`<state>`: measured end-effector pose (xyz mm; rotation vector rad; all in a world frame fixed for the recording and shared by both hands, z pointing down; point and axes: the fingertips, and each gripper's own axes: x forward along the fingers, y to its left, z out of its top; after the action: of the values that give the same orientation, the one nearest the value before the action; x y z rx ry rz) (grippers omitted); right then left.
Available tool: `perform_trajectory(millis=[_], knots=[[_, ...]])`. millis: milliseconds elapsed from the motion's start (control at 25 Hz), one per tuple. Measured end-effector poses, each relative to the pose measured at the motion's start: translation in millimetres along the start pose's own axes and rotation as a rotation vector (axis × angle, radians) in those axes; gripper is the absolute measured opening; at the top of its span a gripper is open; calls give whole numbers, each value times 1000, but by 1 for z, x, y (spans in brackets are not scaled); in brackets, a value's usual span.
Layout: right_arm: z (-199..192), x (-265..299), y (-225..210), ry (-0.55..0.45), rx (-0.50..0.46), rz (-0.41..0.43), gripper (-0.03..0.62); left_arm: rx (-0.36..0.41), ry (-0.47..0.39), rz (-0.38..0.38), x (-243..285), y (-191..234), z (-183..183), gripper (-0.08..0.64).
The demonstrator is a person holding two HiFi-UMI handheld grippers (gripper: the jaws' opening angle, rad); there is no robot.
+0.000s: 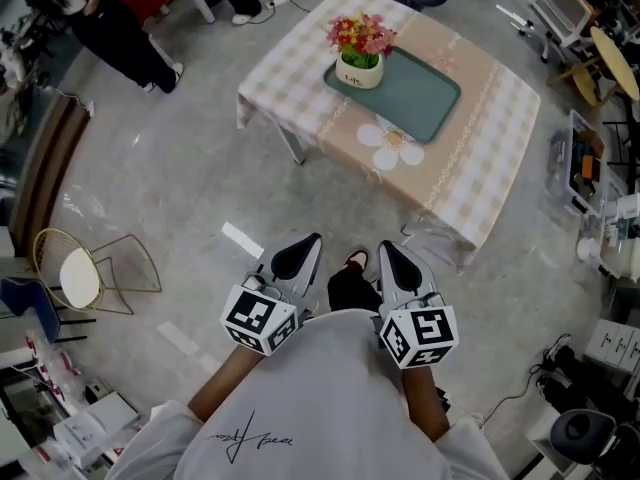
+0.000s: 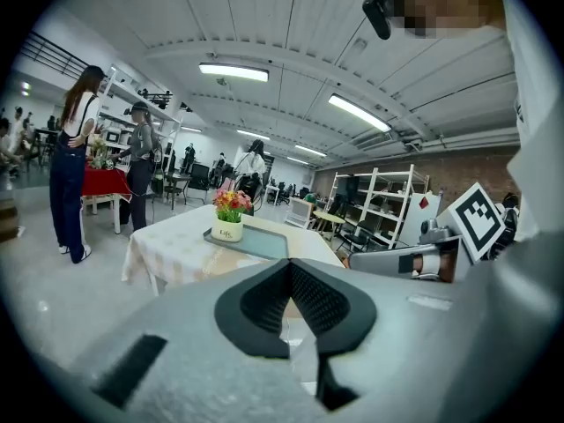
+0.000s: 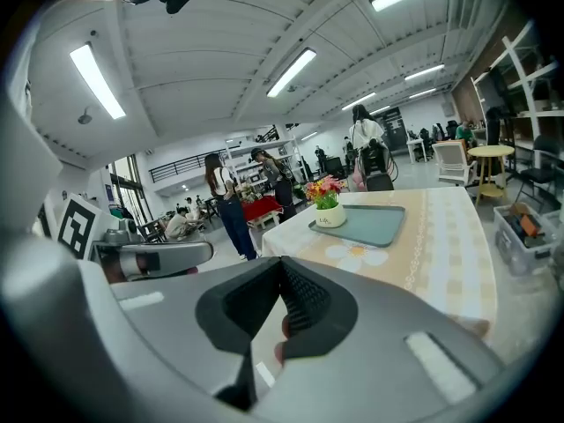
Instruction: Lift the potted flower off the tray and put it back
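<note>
Head view only: chair [image 1: 80,278], left of left gripper [image 1: 312,241]. Gripper views only: lights [image 2: 233,71]. 1 pot [image 1: 360,72], 1 tray [image 1: 425,98], 1 bench [image 1: 480,158] ahead of fingers. Left & right gripper [image 1: 386,249] fingers together, empty.

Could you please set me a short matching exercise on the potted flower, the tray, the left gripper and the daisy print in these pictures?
1 potted flower
2 tray
3 left gripper
4 daisy print

A shut, empty, above the floor
B grey-green, rectangular
C printed on the tablecloth
D standing in a tray corner

Pairs: 1-D, 2-B, 3-A, 4-C
</note>
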<state>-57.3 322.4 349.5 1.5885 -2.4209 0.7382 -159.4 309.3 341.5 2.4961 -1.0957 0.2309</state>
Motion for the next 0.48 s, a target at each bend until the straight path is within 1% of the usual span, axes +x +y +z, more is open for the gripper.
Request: perform_trajectory(millis=[240, 480], knots=[[26, 20, -42, -27, 9, 2, 6, 57, 19, -16, 54, -2, 21, 3], [40, 36, -64, -43, 20, 4, 6, 86, 31, -33, 84, 0, 35, 3]])
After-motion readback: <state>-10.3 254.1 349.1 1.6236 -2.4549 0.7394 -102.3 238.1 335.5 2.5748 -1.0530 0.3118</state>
